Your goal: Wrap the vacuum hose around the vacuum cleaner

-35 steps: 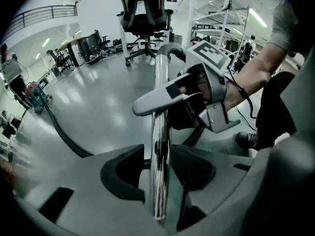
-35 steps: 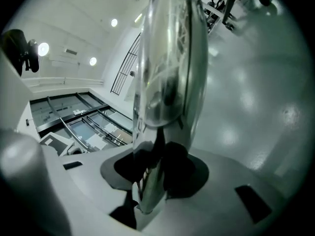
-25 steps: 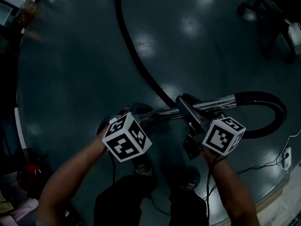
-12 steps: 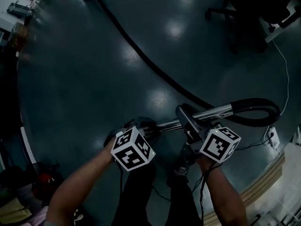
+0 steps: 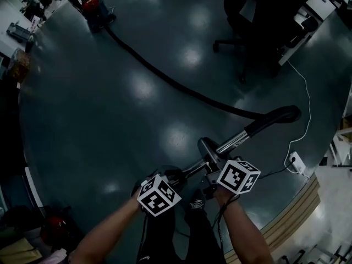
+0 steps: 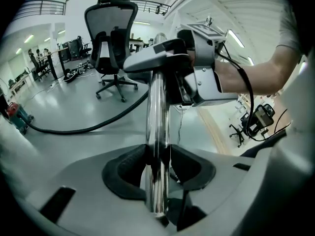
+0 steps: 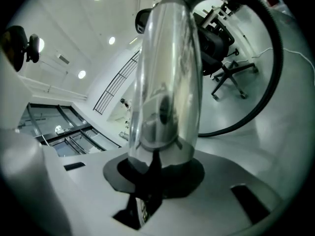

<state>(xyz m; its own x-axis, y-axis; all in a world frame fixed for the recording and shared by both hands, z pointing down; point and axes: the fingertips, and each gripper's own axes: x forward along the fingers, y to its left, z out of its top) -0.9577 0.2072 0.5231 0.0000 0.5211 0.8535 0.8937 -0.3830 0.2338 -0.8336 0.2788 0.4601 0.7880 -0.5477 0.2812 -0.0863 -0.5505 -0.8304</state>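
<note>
A small red vacuum cleaner [image 5: 92, 7] stands far off at the top left of the head view. Its black hose [image 5: 181, 87] trails across the dark floor to a chrome wand [image 5: 234, 141] held up between both grippers. My left gripper [image 5: 173, 176] is shut on the wand's thin tube [image 6: 157, 146], its pads pressing both sides. My right gripper [image 5: 212, 177] is shut on the wider chrome tube [image 7: 167, 77] by the grey handle [image 6: 157, 58]; its jaws have just been closing with the tube between them. The hose [image 7: 268, 73] arcs away beyond it.
A black office chair [image 5: 258, 15] stands on the floor past the hose. A white cable runs to a power strip [image 5: 297, 161] near a wood-edged step [image 5: 297, 208] at the right. Desks [image 5: 22, 26] line the far left. The person's shoes [image 5: 192, 205] are below the grippers.
Both grippers have risen with the wand, which now tilts up to the right. The hose's loop at the wand end has opened out, and the vacuum cleaner and chair have come into view.
</note>
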